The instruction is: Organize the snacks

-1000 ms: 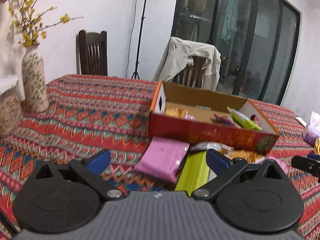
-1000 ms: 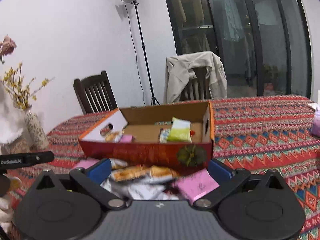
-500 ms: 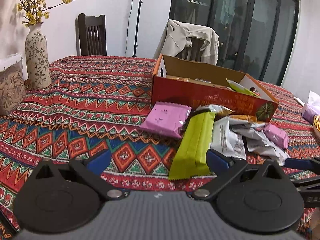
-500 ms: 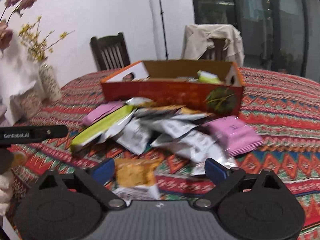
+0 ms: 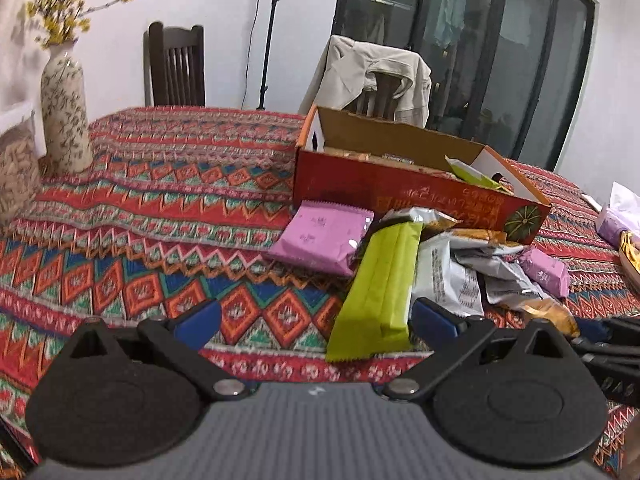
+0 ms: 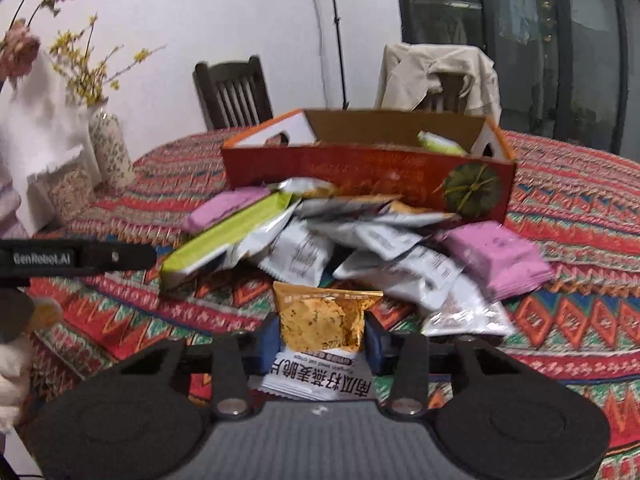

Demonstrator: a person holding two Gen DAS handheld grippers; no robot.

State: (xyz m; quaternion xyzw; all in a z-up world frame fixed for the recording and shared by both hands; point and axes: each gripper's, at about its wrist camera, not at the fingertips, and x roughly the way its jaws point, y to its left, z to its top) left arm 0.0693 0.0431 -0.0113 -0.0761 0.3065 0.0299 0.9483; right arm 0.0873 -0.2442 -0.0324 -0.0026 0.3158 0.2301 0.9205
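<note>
A pile of snack packets lies in front of an open red cardboard box (image 5: 416, 196) (image 6: 360, 176). The pile has a long green packet (image 5: 380, 276) (image 6: 228, 236), pink packets (image 5: 320, 236) (image 6: 496, 260) and several silver ones (image 6: 400, 260). My right gripper (image 6: 322, 330) is shut on a golden-orange snack packet (image 6: 320, 320) near the table's front edge, above a white packet with black print (image 6: 320, 380). My left gripper (image 5: 316, 320) is open and empty, low over the cloth just left of the green packet's near end. The box holds a green packet (image 6: 440, 145) and others.
A patterned vase with yellow flowers (image 5: 64, 120) stands at the table's left. Two chairs (image 5: 176, 68) stand behind the table, one with a beige jacket (image 5: 376, 76). A tissue pack (image 5: 618, 216) lies at the right. The red patterned tablecloth (image 5: 160, 216) covers the table.
My right gripper has closed on the golden-orange packet that lay between its open fingers. My left gripper has stayed open and shifted slightly closer to the pile.
</note>
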